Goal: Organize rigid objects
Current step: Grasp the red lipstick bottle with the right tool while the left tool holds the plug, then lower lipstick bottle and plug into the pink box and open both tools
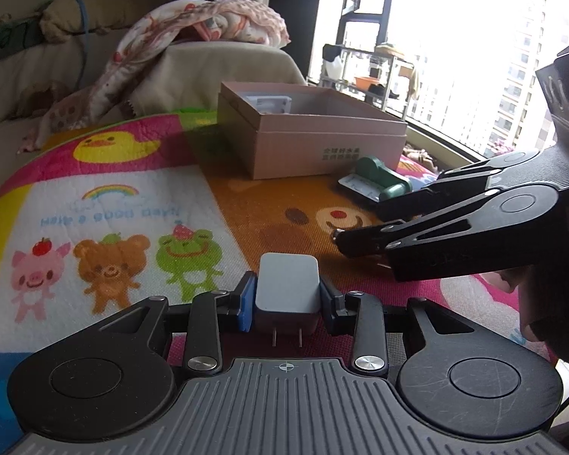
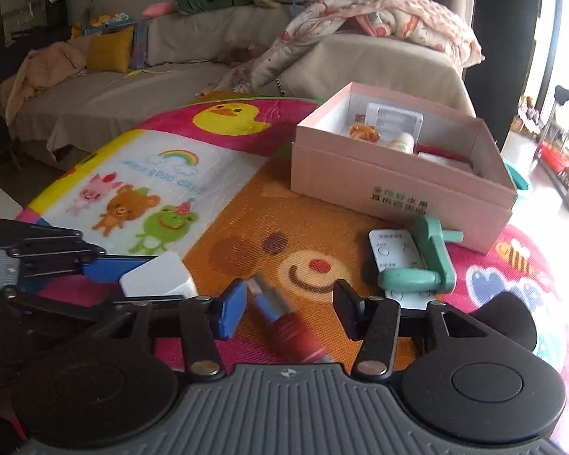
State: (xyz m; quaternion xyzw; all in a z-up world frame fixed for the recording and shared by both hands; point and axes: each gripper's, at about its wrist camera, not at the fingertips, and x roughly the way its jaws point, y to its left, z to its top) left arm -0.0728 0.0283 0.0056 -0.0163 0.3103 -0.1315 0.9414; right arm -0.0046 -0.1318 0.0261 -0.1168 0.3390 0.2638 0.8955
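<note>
My left gripper (image 1: 287, 295) is shut on a white plug charger (image 1: 286, 289), its prongs pointing back at the camera; it also shows in the right wrist view (image 2: 159, 276). My right gripper (image 2: 289, 303) is open just above a red and silver cylinder (image 2: 284, 322) lying on the mat between its fingers. A pink cardboard box (image 2: 398, 185) stands ahead, holding a white tray, an orange toy and a small bottle. A green holder (image 2: 425, 265) rests on a white remote (image 2: 390, 250) in front of the box.
A colourful cartoon play mat (image 2: 163, 174) covers the floor. A beige sofa (image 2: 132, 87) with a floral blanket (image 2: 360, 19) runs behind it. A bright window and a metal rack (image 1: 364, 72) are at the right.
</note>
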